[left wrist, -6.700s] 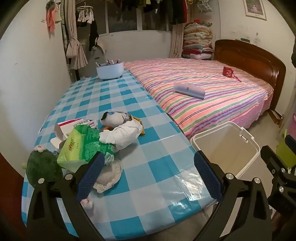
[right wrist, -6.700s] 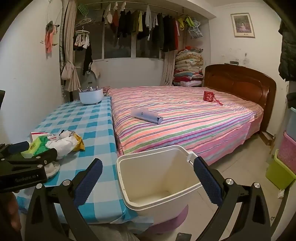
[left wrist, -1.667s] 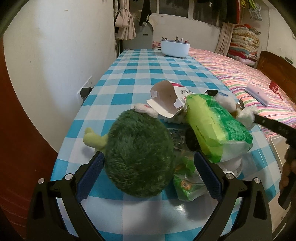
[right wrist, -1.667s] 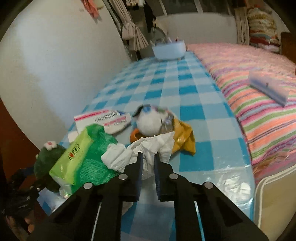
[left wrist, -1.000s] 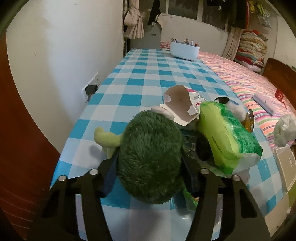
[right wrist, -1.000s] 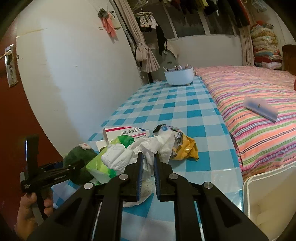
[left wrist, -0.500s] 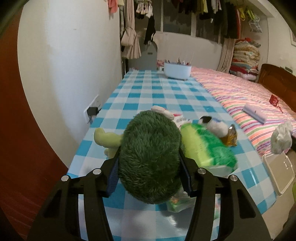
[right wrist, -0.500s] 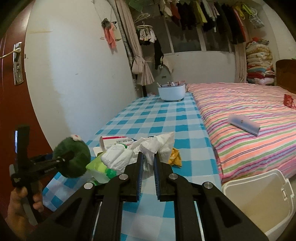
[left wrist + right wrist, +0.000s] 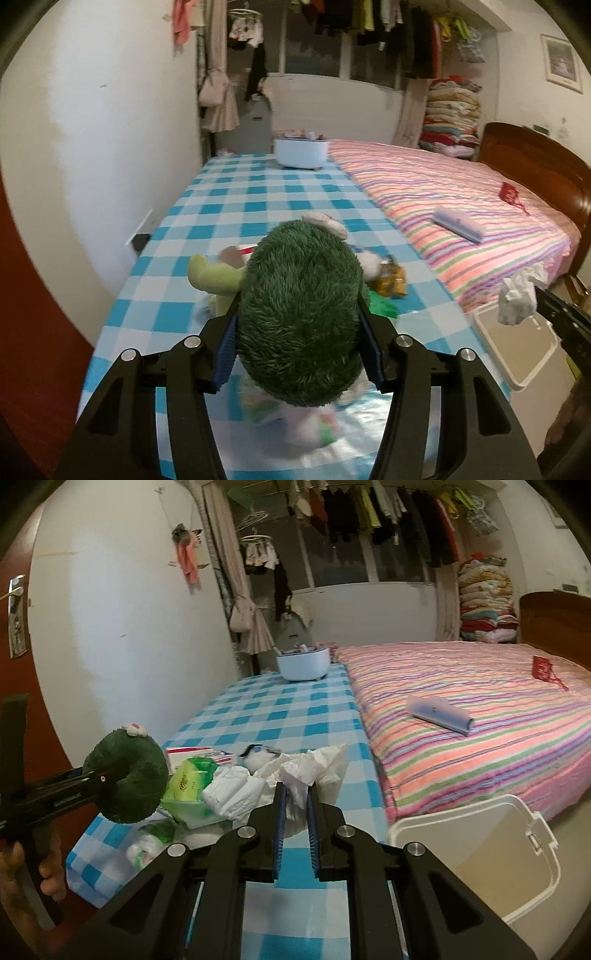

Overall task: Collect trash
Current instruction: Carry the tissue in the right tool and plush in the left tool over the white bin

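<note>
Left fingers (image 9: 364,345) clamped on green plush toy (image 9: 300,317) above checkered bench (image 9: 258,199), right fingers (image 9: 312,812) pinched on crumpled white tissue (image 9: 291,779) near white bin (image 9: 476,853) beside bed (image 9: 480,716), green packet (image 9: 188,782) on bench.

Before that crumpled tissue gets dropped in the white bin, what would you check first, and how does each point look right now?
1. Right gripper shut on the crumpled tissue: ok.
2. White bin open, no lid over it: ok.
3. Tissue directly above the bin mouth: not ok; the left wrist view shows it near the bin's rim, over its far edge.
4. Left gripper shut on the green plush toy, clear of the bin: ok.
5. More trash left on the checked table: ok, green packet remains.
</note>
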`<state>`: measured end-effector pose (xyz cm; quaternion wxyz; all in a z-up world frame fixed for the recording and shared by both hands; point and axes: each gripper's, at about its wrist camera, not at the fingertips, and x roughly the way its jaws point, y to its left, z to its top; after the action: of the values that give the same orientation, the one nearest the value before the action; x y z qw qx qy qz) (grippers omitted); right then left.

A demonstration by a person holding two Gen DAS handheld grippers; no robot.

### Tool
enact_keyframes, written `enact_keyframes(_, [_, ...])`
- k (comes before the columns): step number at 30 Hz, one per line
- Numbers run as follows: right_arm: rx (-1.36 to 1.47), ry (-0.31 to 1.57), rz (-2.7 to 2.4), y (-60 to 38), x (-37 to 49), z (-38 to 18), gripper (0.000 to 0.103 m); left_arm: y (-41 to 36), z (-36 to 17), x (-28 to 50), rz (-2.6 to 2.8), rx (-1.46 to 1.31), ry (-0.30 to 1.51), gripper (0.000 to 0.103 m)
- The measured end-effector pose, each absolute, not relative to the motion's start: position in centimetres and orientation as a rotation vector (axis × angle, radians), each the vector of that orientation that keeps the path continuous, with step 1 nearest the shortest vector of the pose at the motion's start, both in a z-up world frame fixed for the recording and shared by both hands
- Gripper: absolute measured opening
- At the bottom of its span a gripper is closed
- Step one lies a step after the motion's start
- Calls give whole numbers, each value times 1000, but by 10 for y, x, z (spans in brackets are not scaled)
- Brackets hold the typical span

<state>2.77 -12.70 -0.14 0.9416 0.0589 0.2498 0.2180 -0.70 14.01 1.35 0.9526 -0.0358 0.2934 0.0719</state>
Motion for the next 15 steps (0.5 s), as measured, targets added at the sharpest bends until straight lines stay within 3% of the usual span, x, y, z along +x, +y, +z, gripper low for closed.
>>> enact_keyframes(15, [149, 502, 216, -189, 13, -13, 11, 43, 1, 12, -121, -2, 609, 56])
